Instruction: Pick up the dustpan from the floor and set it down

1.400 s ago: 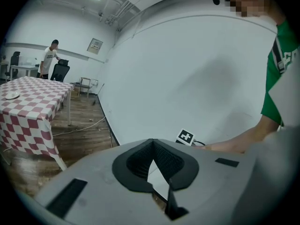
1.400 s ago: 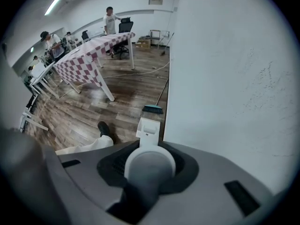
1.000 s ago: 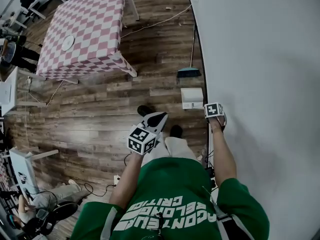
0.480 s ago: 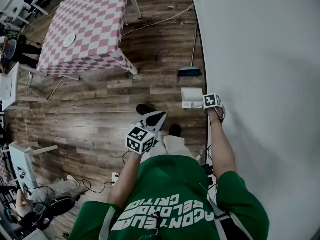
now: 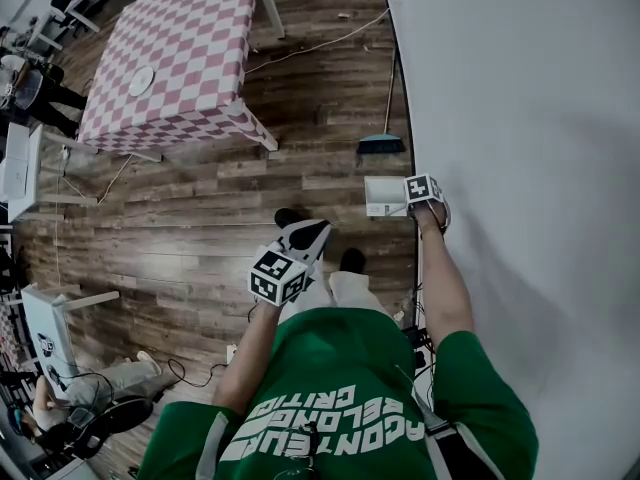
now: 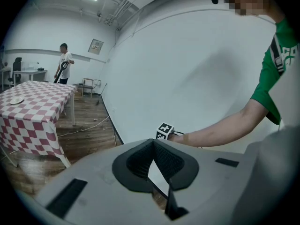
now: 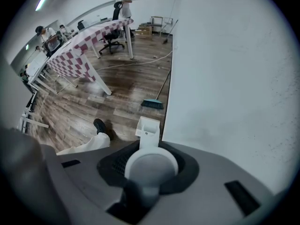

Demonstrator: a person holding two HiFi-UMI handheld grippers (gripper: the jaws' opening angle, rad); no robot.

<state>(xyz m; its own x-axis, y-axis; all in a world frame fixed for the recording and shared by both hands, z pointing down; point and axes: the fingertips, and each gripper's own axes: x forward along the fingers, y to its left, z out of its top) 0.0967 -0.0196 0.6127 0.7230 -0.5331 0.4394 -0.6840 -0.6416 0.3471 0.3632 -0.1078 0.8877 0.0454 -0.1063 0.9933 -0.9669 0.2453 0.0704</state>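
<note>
At far left in the head view, a bench (image 5: 170,48) draped in a pink-and-white checked cloth, a pale round plate (image 5: 140,80) lying on it. Around it, dark wood-plank floor (image 5: 200,218), with a thin light cable (image 5: 320,43) trailing across the boards from beside the bench toward the wall.

Nearer the middle, the left gripper (image 5: 310,236), out in front of the green-shirted person (image 5: 340,398) and above dark shoes (image 5: 290,218), its marker cube toward the camera. In its own view, dark pads spread in a V, nothing between them, only wall and floor showing through the gap. Well apart from the dustpan.

Further right, a broom (image 5: 383,143) with a teal head down on the floor, its stick leaning along the foot of the wall. Just nearer the person, the white dustpan (image 5: 385,196), close against the wall's base, its upright handle reaching up to the right gripper (image 7: 151,164). That gripper pinched on the rounded white top of the handle, a pad on either side, pointing straight down with the pan directly below. Cannot tell whether the pan rests on the boards or hangs just off them.

At far right, the plain white wall (image 5: 520,168).
</note>
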